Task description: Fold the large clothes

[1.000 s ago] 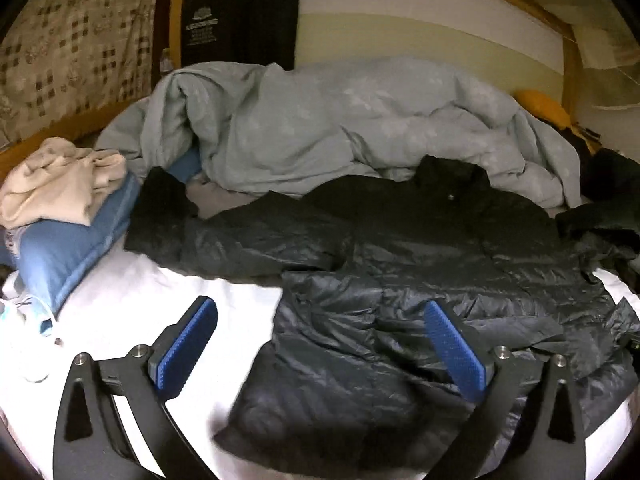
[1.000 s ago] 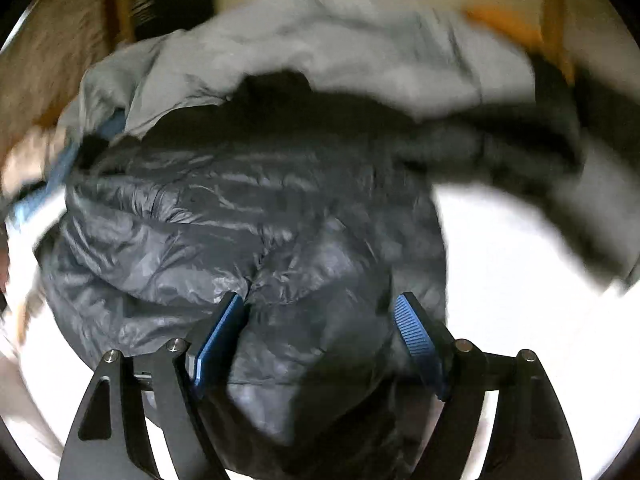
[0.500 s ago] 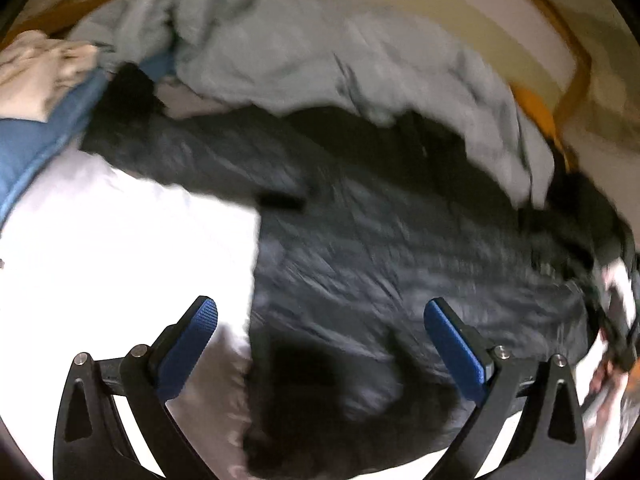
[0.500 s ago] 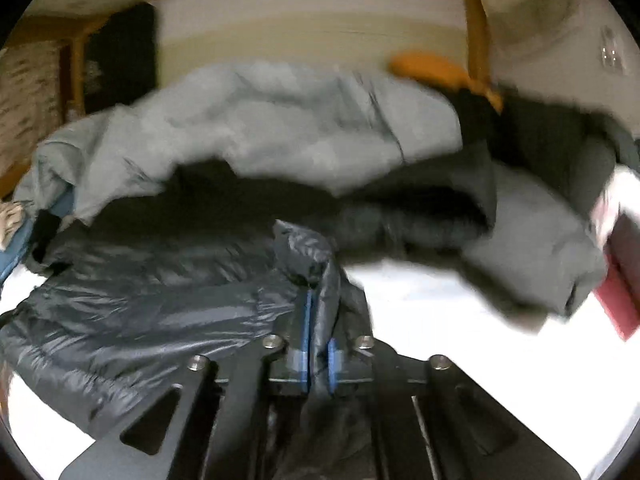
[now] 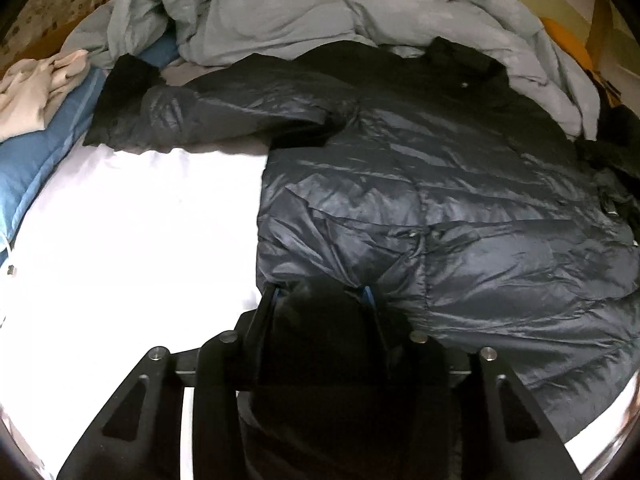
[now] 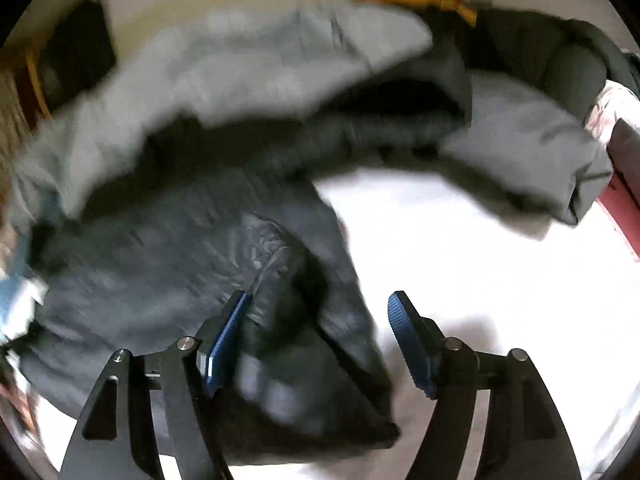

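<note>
On the white bed sheet (image 5: 132,240) your black puffer jacket (image 5: 440,208) lies mostly spread, folding barely begun: your left gripper (image 5: 320,294) has just closed on its near hem, your right gripper (image 6: 318,312) has just opened.

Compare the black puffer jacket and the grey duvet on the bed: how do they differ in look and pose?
The black puffer jacket is dark and shiny; the grey duvet is pale and matte. The jacket lies spread nearly flat on the white sheet, one sleeve stretched out; the duvet is bunched in a heap behind it. The left gripper has closed in on the jacket's hem; nothing touches the duvet. Both are soft, padded and wrinkled.
</note>
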{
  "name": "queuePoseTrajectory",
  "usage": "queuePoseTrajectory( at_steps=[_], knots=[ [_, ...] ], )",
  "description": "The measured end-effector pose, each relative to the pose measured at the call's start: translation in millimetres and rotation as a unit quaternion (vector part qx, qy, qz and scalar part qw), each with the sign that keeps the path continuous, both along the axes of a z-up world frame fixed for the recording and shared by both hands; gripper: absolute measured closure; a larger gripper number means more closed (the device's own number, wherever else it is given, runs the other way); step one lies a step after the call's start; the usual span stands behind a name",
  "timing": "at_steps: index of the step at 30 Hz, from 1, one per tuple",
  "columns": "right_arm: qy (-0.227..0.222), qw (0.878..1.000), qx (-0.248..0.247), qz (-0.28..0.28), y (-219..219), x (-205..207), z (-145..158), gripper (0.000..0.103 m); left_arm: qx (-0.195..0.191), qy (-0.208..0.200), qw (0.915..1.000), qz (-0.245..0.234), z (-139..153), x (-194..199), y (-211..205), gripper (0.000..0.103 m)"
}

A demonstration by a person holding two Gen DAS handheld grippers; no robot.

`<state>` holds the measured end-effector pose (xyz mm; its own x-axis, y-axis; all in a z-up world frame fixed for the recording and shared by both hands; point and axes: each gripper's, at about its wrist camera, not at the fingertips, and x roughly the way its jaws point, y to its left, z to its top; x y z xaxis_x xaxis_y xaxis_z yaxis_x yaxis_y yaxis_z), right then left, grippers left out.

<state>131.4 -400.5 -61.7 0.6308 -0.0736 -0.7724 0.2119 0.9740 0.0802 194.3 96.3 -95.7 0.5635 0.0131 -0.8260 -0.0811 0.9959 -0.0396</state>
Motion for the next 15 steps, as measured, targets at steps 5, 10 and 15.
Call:
queuePoseTrajectory(
  at_steps=[5,10,15],
  knots=[
    [0.042,0.999,-0.014,-0.027,-8,11,-23,0.031,0.059,-0.015,0.9980,0.013,-6,1,-7,0.038],
    [-0.010,0.999,-0.039,-0.037,-4,0,0,0.031,0.069,-0.070,0.9951,-0.015,22,-16,-18,0.057],
    [-0.136,0.989,0.013,0.048,24,-47,53,0.031,0.035,-0.197,0.9753,-0.094,83,-75,-50,0.057]
  ],
)
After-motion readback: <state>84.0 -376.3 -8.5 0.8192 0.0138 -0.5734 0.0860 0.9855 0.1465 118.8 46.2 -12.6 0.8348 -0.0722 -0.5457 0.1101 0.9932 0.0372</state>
